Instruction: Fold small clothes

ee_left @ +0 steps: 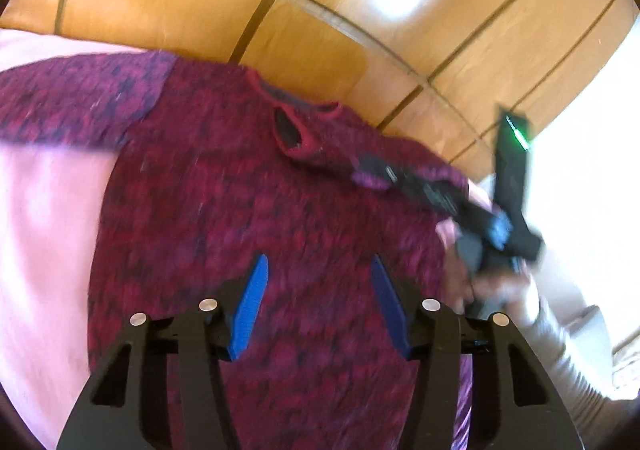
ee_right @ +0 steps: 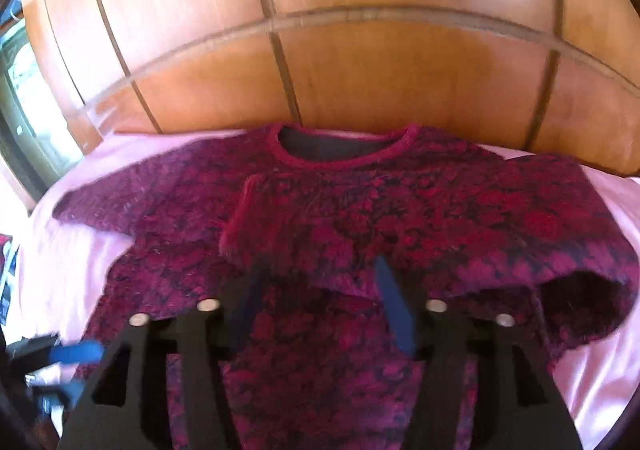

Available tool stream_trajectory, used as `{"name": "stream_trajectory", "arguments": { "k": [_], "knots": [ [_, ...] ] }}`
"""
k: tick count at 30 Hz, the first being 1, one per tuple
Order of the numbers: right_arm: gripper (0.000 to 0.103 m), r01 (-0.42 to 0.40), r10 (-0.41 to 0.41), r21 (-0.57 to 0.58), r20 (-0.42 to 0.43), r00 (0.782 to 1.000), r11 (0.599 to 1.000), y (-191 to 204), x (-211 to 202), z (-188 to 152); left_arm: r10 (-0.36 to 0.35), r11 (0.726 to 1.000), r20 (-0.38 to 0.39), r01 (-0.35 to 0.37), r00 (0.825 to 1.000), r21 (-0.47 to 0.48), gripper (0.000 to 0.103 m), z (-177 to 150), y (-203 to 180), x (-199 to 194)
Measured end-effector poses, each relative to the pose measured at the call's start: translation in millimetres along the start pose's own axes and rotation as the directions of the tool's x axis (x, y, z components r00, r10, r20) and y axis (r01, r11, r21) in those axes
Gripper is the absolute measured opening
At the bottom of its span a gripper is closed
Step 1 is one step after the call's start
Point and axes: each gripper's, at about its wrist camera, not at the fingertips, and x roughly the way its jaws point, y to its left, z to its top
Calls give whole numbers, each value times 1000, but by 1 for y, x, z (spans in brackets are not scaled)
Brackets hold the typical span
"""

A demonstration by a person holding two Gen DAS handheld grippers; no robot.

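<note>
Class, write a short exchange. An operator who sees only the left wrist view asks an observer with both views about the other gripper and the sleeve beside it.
Operator: The other gripper is a black blur by a cuff on my right. Is it open?
Observer: Yes. The right wrist view shows the right gripper with its blue fingers well apart, not closed on the cloth.
Operator: How does that sleeve lie?
Observer: The folded sleeve lies across the chest of the sweater, with its cuff just below the neckline.
</note>
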Motion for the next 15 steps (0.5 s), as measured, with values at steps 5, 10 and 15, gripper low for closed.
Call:
{"name": "stream_trajectory", "arguments": {
  "k": [5,10,15],
  "knots": [
    [73,-62,55,122,63,997,991,-33,-50,-24,-25,997,-17,24,1000,-78,53,40,4,34],
    [73,11,-42,263,113,993,965,-88,-98,-50,-3,987,-70,-8,998,-159,53,73,11,84],
    [70,-12,-63,469,143,988,883,-154,-121,-67,52,972,-115,-77,992,-223,48,89,15,119]
  ]
}}
